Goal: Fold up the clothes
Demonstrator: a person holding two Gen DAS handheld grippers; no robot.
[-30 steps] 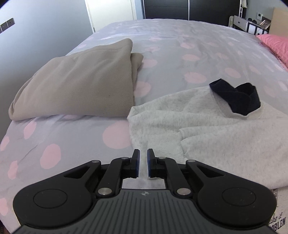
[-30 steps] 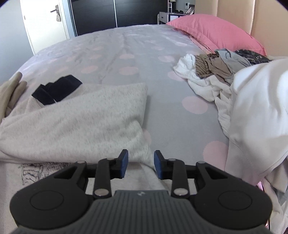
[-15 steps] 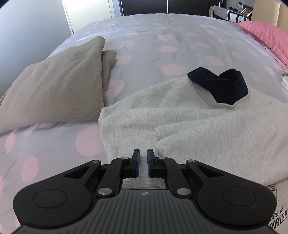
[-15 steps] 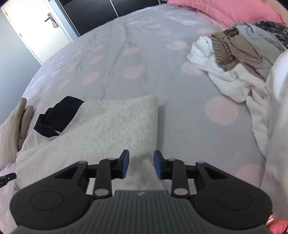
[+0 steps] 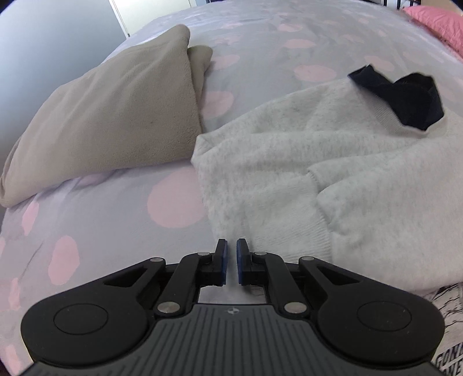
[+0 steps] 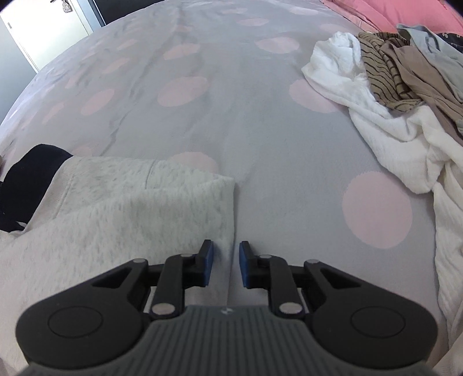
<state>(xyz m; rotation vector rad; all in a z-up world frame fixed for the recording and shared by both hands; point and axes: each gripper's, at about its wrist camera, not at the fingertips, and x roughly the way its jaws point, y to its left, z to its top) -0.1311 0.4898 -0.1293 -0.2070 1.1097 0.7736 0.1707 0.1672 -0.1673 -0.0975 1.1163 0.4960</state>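
A light grey fleecy sweater (image 5: 332, 162) with a dark navy collar (image 5: 405, 95) lies spread on the bed. In the left wrist view one sleeve is folded across its body. My left gripper (image 5: 230, 260) is at the sweater's near left edge, its jaws almost together, with pale fabric showing beneath them. In the right wrist view the sweater (image 6: 130, 208) fills the left half, and its right edge runs between the fingers of my right gripper (image 6: 225, 260), which pinch that edge.
A folded beige garment (image 5: 110, 121) lies left of the sweater. A heap of unfolded clothes, white (image 6: 376, 115), striped and tan (image 6: 387, 75), sits at the right. The grey bedspread with pink dots (image 6: 231, 115) stretches ahead, with a pink pillow (image 5: 439, 20) far right.
Both grippers moved forward and tipped down over the sweater, which now looks closer. The right jaws narrowed on the sweater's edge. The left jaws kept the same small gap.
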